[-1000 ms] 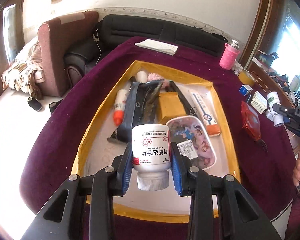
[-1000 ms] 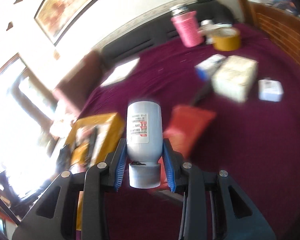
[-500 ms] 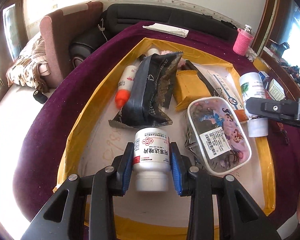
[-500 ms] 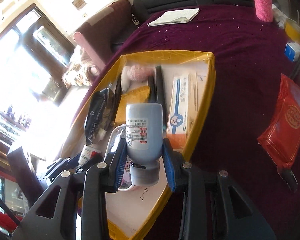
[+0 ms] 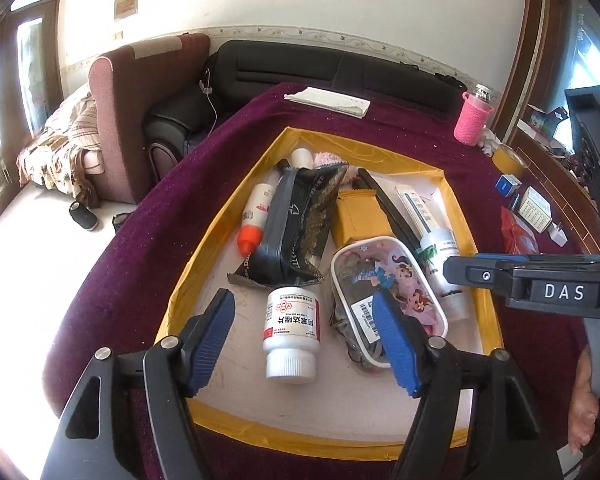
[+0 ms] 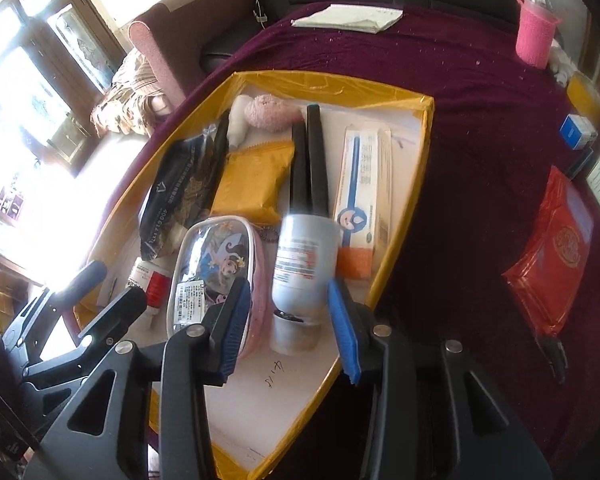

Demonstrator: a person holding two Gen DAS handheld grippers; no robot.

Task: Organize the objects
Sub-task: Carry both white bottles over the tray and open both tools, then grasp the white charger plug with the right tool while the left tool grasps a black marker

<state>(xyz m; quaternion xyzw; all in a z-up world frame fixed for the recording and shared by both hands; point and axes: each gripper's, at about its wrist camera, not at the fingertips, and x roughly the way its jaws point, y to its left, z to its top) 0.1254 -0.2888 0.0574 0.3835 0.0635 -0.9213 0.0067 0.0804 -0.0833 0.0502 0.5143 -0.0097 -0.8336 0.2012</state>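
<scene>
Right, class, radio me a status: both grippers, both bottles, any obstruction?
Left gripper opening, white bottle lying free in tray. Right gripper opening, grey bottle between pads. Cartoon pouch crowds alongside.

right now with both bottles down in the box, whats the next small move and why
Probably lift both hand-held grippers straight up and clear. The left hand-held gripper is opening, its pads well apart from the white bottle lying in the yellow-edged box. The right hand-held gripper is opening too, with the grey bottle loose between its pads.
</scene>
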